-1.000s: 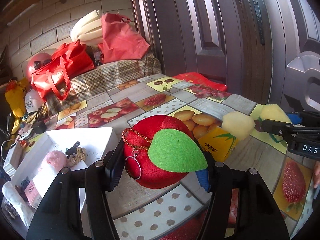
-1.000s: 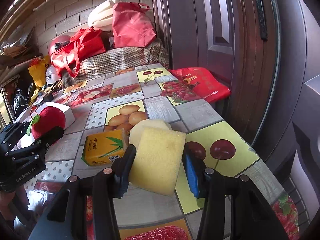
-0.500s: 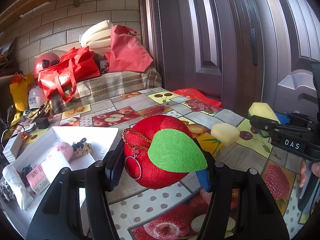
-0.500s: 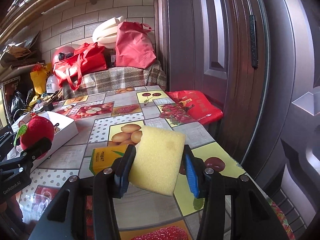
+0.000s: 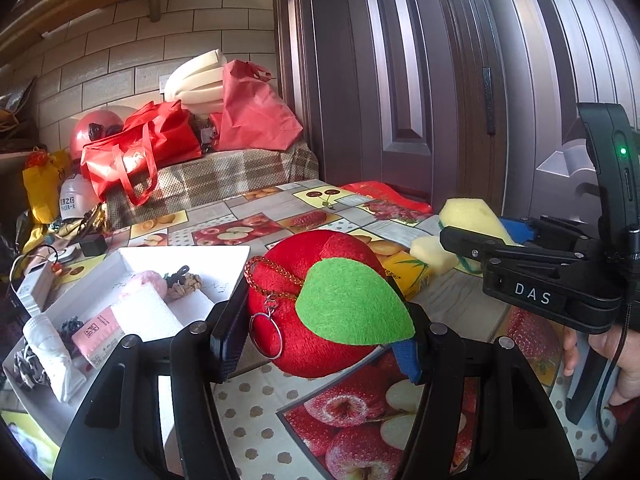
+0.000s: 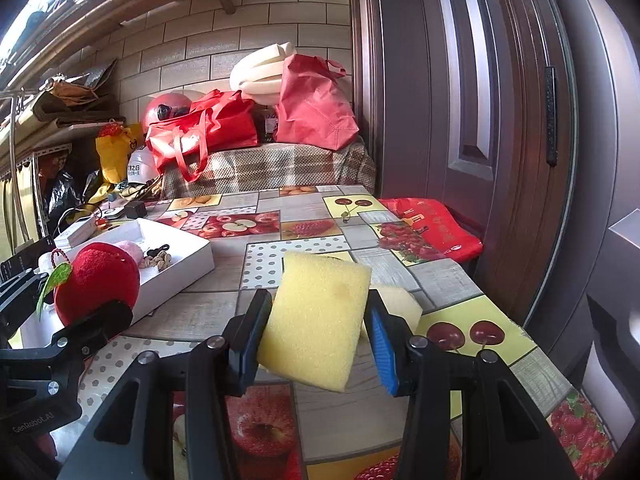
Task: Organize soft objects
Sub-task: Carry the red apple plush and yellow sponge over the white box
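- Left hand-held gripper (image 5: 320, 320) squeezes the big red plush apple (image 5: 320, 304), mid-frame, in the air above the worktop (image 5: 256, 432).
- Right hand-held gripper (image 6: 316, 336) pinches the yellow sponge (image 6: 320, 320), also lifted.
- White box (image 5: 188, 254), left of frame, already has a pink soft thing (image 5: 146, 282) inside.
- Still left, I think: both held things, plus a smaller pale sponge (image 6: 400, 304) on the worktop.

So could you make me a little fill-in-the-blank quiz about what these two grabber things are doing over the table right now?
1. The left gripper is shut on a red plush ____ with a green felt leaf.
2. The right gripper is shut on a yellow ____.
3. The pink pompom lies in the white ____.
4. The small yellow box rests on the ____.

Missing words: apple; sponge; tray; table
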`<action>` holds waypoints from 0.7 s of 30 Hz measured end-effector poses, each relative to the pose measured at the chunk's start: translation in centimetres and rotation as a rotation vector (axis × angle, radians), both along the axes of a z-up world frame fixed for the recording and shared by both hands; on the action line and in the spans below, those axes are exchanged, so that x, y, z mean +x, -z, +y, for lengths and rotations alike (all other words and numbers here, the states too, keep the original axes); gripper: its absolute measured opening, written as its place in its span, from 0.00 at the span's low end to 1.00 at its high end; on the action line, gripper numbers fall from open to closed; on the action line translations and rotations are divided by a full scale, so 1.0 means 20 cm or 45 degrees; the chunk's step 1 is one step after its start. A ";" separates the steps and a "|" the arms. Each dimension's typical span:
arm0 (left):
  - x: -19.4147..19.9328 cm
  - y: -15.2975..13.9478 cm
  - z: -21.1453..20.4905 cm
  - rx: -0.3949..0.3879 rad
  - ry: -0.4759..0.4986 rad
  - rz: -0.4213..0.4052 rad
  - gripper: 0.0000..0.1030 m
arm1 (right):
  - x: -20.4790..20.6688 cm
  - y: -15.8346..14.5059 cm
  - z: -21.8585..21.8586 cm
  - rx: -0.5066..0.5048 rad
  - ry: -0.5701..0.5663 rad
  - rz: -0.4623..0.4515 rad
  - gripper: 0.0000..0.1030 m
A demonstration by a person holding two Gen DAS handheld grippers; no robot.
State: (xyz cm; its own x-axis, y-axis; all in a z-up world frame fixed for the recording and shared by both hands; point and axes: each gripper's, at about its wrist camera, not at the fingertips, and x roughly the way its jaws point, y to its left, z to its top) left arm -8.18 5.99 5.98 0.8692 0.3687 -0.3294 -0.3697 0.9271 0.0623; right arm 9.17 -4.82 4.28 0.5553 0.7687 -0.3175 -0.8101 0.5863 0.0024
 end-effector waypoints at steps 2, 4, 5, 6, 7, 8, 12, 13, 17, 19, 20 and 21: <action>-0.04 0.00 0.02 -0.001 -0.013 -0.002 0.59 | -0.03 0.00 0.03 0.007 -0.024 0.002 0.46; -0.08 0.00 0.04 -0.004 -0.041 -0.011 0.59 | -0.07 0.00 0.05 0.011 -0.053 -0.012 0.46; -0.10 0.00 0.05 -0.009 -0.056 -0.017 0.59 | -0.09 0.00 0.07 0.008 -0.069 -0.025 0.46; -0.13 0.00 0.08 -0.017 -0.071 -0.023 0.59 | -0.11 0.00 0.09 0.005 -0.085 -0.039 0.46; -0.15 0.00 0.09 -0.023 -0.087 -0.026 0.59 | -0.14 0.00 0.10 0.003 -0.102 -0.052 0.46; -0.17 0.00 0.12 -0.029 -0.103 -0.030 0.59 | -0.16 0.00 0.12 0.003 -0.118 -0.061 0.46; -0.25 0.00 0.18 -0.036 -0.148 -0.054 0.60 | -0.22 0.00 0.16 -0.004 -0.165 -0.081 0.46; -0.27 0.00 0.18 -0.027 -0.156 -0.058 0.60 | -0.24 0.00 0.17 -0.006 -0.175 -0.084 0.46; -0.34 0.01 0.22 -0.020 -0.201 -0.070 0.60 | -0.29 0.01 0.21 -0.011 -0.206 -0.091 0.46; -0.36 0.01 0.25 -0.021 -0.241 -0.075 0.60 | -0.30 0.01 0.23 -0.012 -0.219 -0.089 0.46; -0.38 0.01 0.26 -0.021 -0.257 -0.078 0.60 | -0.31 0.01 0.24 -0.011 -0.228 -0.086 0.46; -0.39 0.01 0.28 -0.017 -0.278 -0.081 0.60 | -0.32 0.01 0.25 -0.014 -0.236 -0.084 0.46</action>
